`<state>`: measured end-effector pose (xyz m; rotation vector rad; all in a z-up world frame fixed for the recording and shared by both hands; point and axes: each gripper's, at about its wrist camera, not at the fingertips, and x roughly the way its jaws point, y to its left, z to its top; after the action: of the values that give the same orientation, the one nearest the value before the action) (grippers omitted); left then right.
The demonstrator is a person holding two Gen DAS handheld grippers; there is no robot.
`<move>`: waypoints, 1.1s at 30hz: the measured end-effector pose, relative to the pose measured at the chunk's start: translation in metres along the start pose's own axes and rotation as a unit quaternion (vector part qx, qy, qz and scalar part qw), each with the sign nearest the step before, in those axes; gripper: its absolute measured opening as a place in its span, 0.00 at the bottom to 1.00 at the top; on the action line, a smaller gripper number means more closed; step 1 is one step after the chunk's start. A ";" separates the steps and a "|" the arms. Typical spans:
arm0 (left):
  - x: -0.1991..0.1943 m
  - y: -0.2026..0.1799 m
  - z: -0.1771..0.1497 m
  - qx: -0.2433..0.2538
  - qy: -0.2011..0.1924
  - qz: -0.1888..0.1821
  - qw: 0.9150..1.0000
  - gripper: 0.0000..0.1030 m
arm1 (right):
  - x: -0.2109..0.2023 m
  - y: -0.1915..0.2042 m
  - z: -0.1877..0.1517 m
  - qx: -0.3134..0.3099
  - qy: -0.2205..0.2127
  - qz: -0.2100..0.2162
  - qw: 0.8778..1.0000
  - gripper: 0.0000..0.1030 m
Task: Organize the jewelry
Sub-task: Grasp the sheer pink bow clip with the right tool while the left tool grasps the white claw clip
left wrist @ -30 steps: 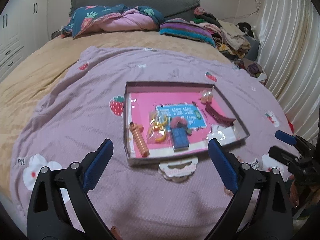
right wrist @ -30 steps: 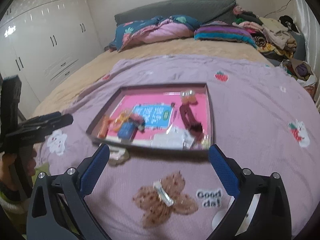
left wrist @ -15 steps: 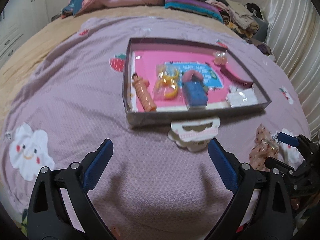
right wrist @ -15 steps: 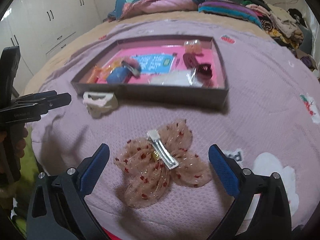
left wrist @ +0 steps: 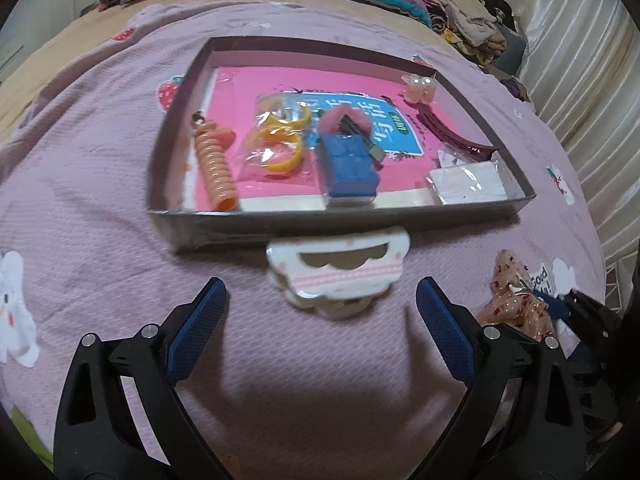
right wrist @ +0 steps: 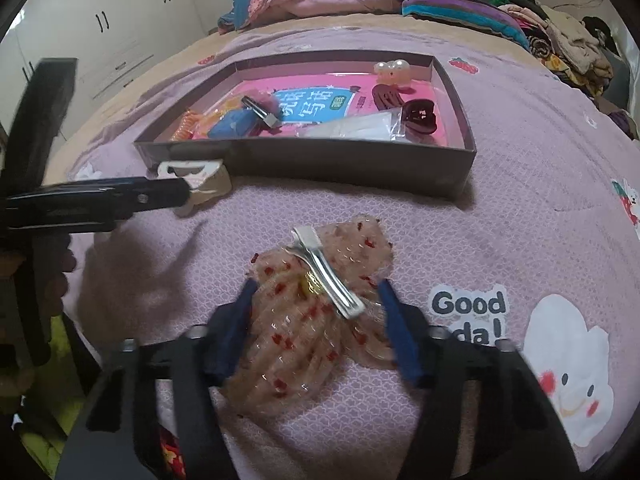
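A sheer pink bow hair clip (right wrist: 296,328) with red flecks and a silver metal clasp (right wrist: 328,276) lies on the lilac blanket. My right gripper (right wrist: 316,300) is closing on it, and its blue pads press the bunched fabric from both sides. The same bow (left wrist: 508,304) and right gripper (left wrist: 560,308) show at the right edge of the left wrist view. A white and pink cloud-shaped claw clip (left wrist: 338,272) lies against the front wall of the grey box (left wrist: 360,216). My left gripper (left wrist: 320,286) hangs open just short of it, nothing between its fingers.
The box (right wrist: 340,160) holds an orange spiral tie (left wrist: 214,168), bagged yellow rings (left wrist: 280,148), a blue block (left wrist: 348,164), a maroon clip (left wrist: 452,136), a white packet (left wrist: 468,182) and a pearl clip (left wrist: 418,88). Pillows and piled clothes lie at the bed's far end.
Both grippers have come down toward the blanket. The right jaws have closed from wide open onto the bow. The left gripper has neared the white claw clip.
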<state>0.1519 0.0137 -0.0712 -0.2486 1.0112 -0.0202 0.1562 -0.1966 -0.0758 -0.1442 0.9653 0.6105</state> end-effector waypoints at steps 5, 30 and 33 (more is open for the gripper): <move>0.010 -0.010 0.004 -0.003 0.003 0.009 1.000 0.63 | -0.013 -0.002 0.004 0.004 -0.015 0.012 1.000 0.38; -0.072 0.014 0.024 -0.014 -0.083 0.012 0.996 0.63 | -0.062 0.009 0.047 0.005 -0.081 0.049 0.996 0.38; -0.077 0.019 0.030 -0.020 -0.092 0.014 0.995 0.63 | -0.065 0.011 0.055 0.000 -0.088 0.046 0.995 0.38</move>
<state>0.1346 0.0486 0.0041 -0.2676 0.8324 0.0475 0.1635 -0.1940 0.0100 -0.0449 0.8051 0.6966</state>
